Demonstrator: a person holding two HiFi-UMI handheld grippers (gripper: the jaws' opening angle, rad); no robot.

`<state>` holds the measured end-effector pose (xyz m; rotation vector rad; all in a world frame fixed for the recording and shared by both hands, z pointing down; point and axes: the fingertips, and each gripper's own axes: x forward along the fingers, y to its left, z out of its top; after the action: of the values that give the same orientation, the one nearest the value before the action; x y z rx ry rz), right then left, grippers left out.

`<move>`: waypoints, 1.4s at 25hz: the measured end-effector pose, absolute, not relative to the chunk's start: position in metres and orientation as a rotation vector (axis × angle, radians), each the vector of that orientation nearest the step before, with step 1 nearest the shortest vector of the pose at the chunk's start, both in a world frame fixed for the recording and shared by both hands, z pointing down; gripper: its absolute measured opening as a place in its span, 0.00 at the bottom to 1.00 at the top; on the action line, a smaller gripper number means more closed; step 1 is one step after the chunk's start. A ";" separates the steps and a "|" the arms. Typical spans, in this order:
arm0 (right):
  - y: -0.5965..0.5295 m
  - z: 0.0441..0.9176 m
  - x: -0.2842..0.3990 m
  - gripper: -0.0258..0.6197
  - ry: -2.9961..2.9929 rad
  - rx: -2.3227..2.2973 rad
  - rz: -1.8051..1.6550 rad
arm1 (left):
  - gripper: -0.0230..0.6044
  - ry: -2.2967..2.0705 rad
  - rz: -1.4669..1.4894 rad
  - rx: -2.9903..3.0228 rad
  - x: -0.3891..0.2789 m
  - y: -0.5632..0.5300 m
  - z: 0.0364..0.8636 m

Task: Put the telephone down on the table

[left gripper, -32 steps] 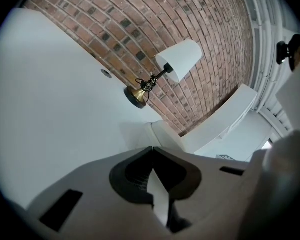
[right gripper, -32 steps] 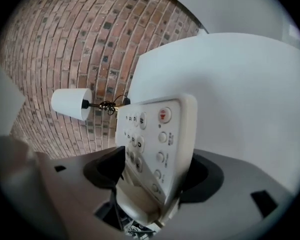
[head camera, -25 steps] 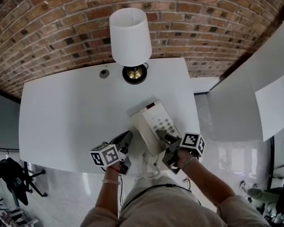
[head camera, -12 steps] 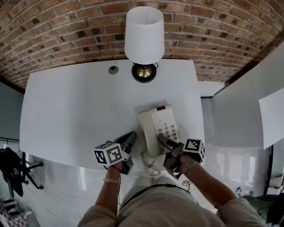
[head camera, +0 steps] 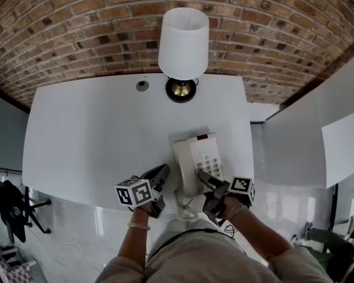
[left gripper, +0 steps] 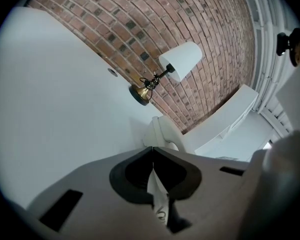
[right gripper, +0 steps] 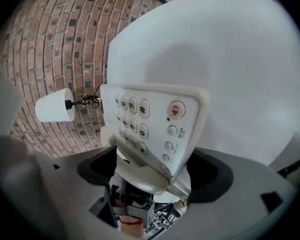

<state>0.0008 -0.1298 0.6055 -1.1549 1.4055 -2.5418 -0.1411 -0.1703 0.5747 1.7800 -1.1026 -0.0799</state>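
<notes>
The cream telephone (head camera: 199, 161) lies flat on the white table (head camera: 94, 128), near its front right corner, keypad up. My right gripper (head camera: 207, 188) is at the phone's near end. Its jaws are opening and stand wide on either side of that end without pressing on it. In the right gripper view the telephone (right gripper: 150, 129) fills the space between the jaws of the right gripper (right gripper: 155, 169). My left gripper (head camera: 158, 175) hovers shut and empty over the table's front edge, left of the phone. In the left gripper view the left gripper (left gripper: 152, 154) shows closed, with the telephone (left gripper: 162, 131) just ahead.
A lamp (head camera: 183, 43) with a white shade and a brass base stands at the back of the table against the brick wall. A small round cable hole (head camera: 142, 85) lies left of it. The phone's coiled cord (head camera: 186, 199) hangs over the front edge. A white counter (head camera: 295, 146) stands to the right.
The telephone has turned from slanted to nearly square with the table. The right gripper's jaws have spread wider round its near end. The left gripper has stayed in place.
</notes>
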 end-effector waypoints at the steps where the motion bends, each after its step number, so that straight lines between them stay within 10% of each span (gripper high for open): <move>1: -0.129 0.606 0.002 0.71 1.396 -1.156 -2.542 | 0.05 -1.104 -0.079 1.779 -0.141 -0.171 0.575; 16: -0.123 0.578 0.013 0.70 1.491 -1.139 -2.527 | 0.05 -1.119 -0.081 1.789 -0.138 -0.174 0.570; 23: -0.154 0.551 0.021 0.36 1.701 -1.099 -2.367 | 0.05 -1.160 -0.088 1.789 -0.145 -0.173 0.561; 35: -0.200 0.544 0.034 0.06 2.484 -1.190 -1.815 | 0.05 -1.319 -0.052 1.865 -0.168 -0.179 0.531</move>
<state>0.0339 -0.2002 0.5440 -1.1904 2.4843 -1.8147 -0.1684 -0.1790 0.5312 1.8651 -1.3189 -0.0520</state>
